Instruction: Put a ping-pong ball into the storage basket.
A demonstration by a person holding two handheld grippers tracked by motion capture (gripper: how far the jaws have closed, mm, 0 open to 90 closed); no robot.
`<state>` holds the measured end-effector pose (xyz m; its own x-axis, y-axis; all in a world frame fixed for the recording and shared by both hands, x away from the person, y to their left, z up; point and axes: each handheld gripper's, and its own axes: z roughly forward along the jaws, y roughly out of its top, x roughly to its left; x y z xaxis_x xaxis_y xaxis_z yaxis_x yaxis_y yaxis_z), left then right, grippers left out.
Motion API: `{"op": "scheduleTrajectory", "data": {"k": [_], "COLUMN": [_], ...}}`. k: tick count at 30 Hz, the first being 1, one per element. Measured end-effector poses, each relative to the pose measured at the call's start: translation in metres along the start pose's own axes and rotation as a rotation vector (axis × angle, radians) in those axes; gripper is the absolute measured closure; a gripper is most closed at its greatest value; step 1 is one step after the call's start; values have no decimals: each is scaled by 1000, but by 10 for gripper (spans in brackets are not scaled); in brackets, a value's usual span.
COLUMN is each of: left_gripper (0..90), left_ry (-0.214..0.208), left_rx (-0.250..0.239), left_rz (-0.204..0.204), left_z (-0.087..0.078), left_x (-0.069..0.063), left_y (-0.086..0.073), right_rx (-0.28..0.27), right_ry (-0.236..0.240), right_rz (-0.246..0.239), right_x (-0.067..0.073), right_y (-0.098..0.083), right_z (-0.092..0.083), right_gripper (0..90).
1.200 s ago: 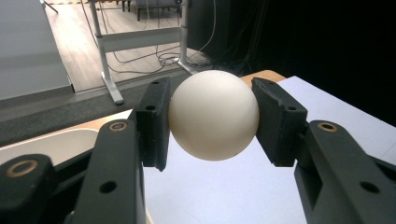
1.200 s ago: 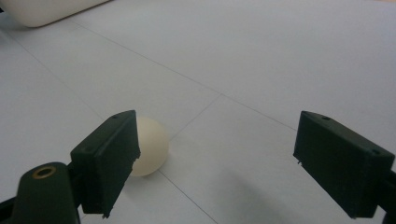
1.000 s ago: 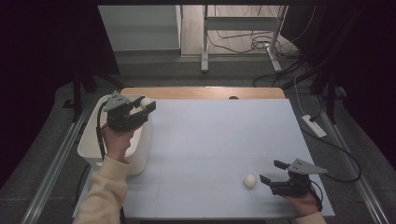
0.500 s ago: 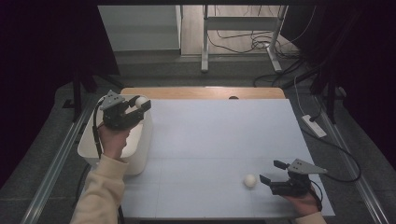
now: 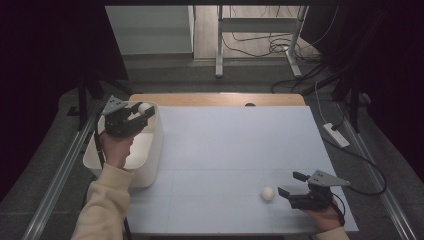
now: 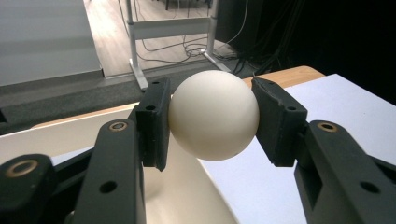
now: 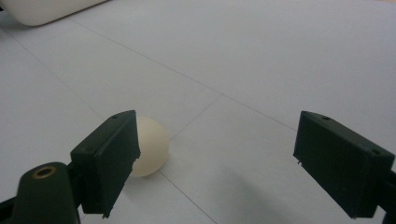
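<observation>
Dark floor and cables sit behind my white table point(image 5: 235, 150). My left tool point(image 5: 136, 116) squeezes one ball point(image 6: 213, 114) above the tub point(image 5: 150, 160) at the left; it could bounce out. My right tool point(image 5: 291, 186) gapes near the other ball point(image 5: 268, 194), which may roll away.

Beyond the pale table point(image 5: 225, 150) — a metal frame point(image 5: 220, 40) with loose cables point(image 5: 260, 47); a white power strip point(image 5: 336, 135) at right.

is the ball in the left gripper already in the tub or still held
Held. The left gripper is shut on the ball, both pads pressing its sides, above the white tub, not resting in it.
</observation>
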<state>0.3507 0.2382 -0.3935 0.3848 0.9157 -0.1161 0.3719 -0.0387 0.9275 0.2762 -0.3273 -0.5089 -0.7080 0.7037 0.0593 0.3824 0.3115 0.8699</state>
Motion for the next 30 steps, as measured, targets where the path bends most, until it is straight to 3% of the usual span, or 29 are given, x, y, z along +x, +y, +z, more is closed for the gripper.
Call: {"op": "scheduleTrajectory", "data": {"k": [13, 30], "left_gripper": [505, 504], "left_ry": [38, 80], "left_rx": [16, 40], "left_rz": [-2, -35], "left_z": [0, -2], "left_x": [12, 35], "left_y": [-1, 0], "right_rx": [0, 2], "right_ry": [1, 1], "right_rz": [-1, 0], "right_x": [0, 0], "right_y": [0, 0], "right_z": [0, 0], "right_gripper": [144, 143]}}
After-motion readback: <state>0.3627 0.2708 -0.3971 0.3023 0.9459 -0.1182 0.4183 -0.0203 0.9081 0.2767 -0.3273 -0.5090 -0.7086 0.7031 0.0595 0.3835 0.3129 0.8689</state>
